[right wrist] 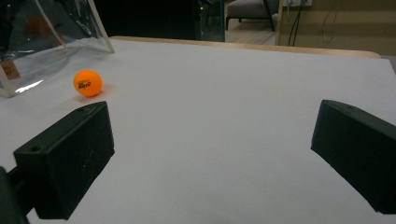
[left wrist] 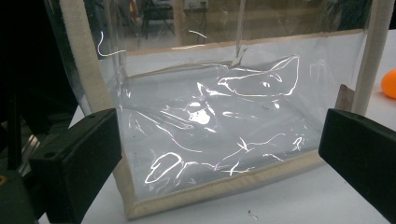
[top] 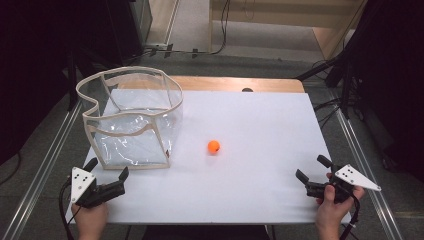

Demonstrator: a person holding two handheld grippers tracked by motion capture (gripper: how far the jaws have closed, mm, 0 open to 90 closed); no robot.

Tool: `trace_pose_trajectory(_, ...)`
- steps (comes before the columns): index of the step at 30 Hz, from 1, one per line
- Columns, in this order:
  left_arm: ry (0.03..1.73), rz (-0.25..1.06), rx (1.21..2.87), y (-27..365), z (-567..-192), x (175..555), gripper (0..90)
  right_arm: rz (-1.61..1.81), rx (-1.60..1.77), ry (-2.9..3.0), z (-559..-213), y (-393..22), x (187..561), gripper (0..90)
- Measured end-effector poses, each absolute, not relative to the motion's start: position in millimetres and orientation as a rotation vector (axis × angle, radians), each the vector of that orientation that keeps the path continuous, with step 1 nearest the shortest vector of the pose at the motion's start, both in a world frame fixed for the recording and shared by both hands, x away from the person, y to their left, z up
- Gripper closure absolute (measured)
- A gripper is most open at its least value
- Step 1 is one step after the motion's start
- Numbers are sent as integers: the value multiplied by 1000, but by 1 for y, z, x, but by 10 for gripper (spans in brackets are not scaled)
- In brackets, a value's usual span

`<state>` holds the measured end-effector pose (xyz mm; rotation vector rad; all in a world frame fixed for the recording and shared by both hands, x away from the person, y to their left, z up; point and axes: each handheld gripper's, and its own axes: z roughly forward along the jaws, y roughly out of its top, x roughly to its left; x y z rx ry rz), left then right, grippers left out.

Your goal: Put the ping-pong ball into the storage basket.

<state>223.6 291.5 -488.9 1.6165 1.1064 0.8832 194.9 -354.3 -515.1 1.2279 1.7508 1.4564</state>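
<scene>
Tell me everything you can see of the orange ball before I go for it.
The orange ball is small, round, smooth and matte, like a table-tennis ball, with dark print on its side that is too small to read in the right gripper view. It rests alone on the white table top, near the middle, just right of the clear bag and apart from it. Nothing touches it but the table.

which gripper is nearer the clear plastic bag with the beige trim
Left. The left gripper sits open just in front of the clear plastic bag with beige trim; the right gripper is open far across the white table.
</scene>
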Motion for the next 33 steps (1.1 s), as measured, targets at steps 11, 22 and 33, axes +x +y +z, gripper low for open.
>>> trace_pose_trajectory(11,1107,891,1622,290,-489,225,0,1461,1154,1818,-507,-351,197,0)
trace_pose_trajectory(22,1119,903,1627,289,-489,226,0,1452,1107,1885,-494,-340,202,0)
trace_pose_trajectory(33,1109,899,1636,289,-489,224,0,1438,1058,2002,-478,-328,209,0)
